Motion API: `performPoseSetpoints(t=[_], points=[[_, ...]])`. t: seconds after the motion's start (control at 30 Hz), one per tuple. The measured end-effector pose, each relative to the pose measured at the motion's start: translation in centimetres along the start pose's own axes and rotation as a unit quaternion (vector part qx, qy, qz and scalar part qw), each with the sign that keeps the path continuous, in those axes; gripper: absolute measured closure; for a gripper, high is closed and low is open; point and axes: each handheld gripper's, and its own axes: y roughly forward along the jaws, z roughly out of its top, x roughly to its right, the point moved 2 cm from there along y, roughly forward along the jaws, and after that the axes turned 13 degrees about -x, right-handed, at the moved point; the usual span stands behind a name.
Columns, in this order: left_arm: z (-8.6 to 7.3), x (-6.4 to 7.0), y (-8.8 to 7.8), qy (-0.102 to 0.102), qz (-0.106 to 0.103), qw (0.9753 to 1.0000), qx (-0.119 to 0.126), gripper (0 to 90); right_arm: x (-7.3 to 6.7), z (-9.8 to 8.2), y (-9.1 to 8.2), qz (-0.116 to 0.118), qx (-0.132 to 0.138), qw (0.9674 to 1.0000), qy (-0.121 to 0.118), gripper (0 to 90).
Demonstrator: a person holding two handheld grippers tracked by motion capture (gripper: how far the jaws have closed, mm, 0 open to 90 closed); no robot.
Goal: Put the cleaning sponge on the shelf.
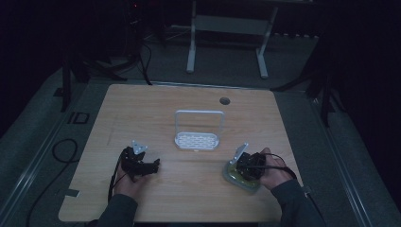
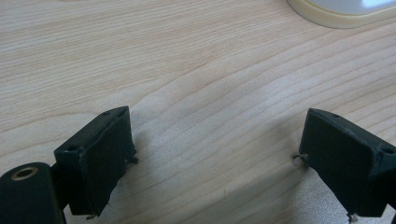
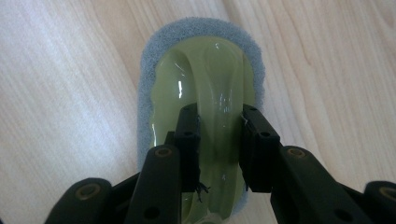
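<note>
With right claw (image 3: 219,144) clamped, scrubber (image 3: 205,74) gripped.

High view very dim, room black around the table (image 1: 189,109). Both gripper views bright, sharp; glare streaks on the scrubber (image 3: 205,84) just beyond the fingers (image 3: 187,140).
</note>
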Motion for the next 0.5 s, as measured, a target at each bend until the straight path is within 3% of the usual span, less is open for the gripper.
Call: performPoseSetpoints(t=[0.5], points=[[0.00,0.00,0.00,0.000,0.000,1.0000,0.000,9.8,0.47,0.83,-0.02,-0.009,0.017,0.9998,-0.006,71.2]])
